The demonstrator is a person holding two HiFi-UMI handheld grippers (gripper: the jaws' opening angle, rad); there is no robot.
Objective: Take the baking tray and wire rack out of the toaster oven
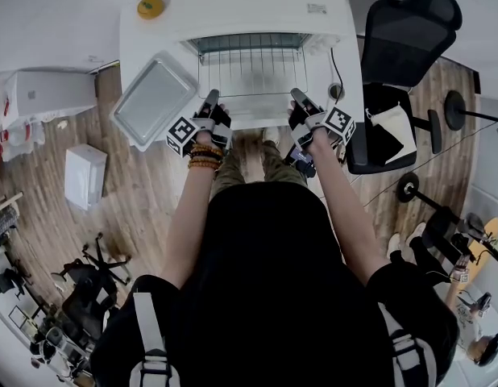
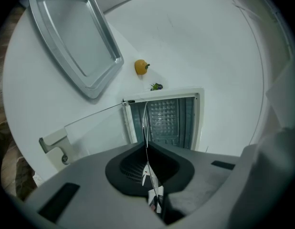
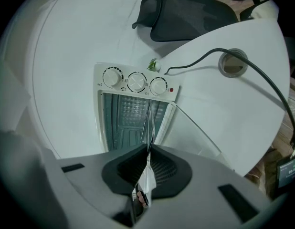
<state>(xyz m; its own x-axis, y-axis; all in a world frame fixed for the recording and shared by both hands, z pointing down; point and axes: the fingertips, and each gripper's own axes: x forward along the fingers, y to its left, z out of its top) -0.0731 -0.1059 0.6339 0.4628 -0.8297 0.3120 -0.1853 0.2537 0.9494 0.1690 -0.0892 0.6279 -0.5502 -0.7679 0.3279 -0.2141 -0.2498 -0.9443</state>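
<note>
Small orange fruit [image 1: 151, 6] on the white table [image 1: 136, 39]; black office chair [image 1: 406, 43] just beside

- We wear a black short-sleeved top [image 1: 273, 248], olive trousers [image 1: 275, 164] and amber bead bracelets [image 1: 205, 156].
- Our left gripper [image 1: 210, 97] and right gripper [image 1: 298, 96] are grey, with black-and-white marker cubes [image 1: 183, 134].

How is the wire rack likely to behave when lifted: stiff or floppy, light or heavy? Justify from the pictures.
Probably stiff: the wire rack looks flat though gripped only at its near edge by the left gripper and right gripper. Likely light: thin, open wires. Possibly slippery: bare metal pinched edge-on.
</note>
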